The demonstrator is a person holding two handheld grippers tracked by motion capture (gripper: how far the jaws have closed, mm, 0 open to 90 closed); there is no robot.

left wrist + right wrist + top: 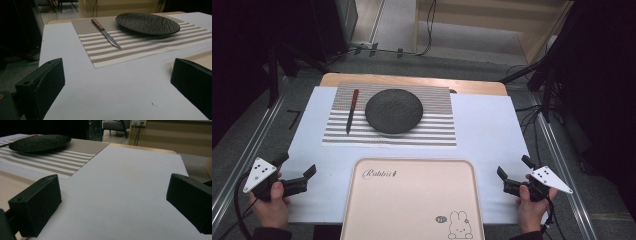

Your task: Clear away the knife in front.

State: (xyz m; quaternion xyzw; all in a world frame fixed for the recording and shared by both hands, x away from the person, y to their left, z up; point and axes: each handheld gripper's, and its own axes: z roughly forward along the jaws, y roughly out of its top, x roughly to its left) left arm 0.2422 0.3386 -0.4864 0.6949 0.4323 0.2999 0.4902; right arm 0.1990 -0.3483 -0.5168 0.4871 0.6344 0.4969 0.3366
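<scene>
tray (412, 200): bare | plate (393, 110): bare | left gripper (297, 172): released | right gripper (512, 172): released

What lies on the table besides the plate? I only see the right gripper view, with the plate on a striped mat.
Observer: A knife lies on the mat, left of the plate, apart from it.
Operator: Anything nearer the person?
Observer: A pink tray with a rabbit drawing sits at the near edge, between the two hands.
Operator: And the other gripper?
Observer: The left gripper is open over the bare white sheet, nothing between its jaws.
</scene>
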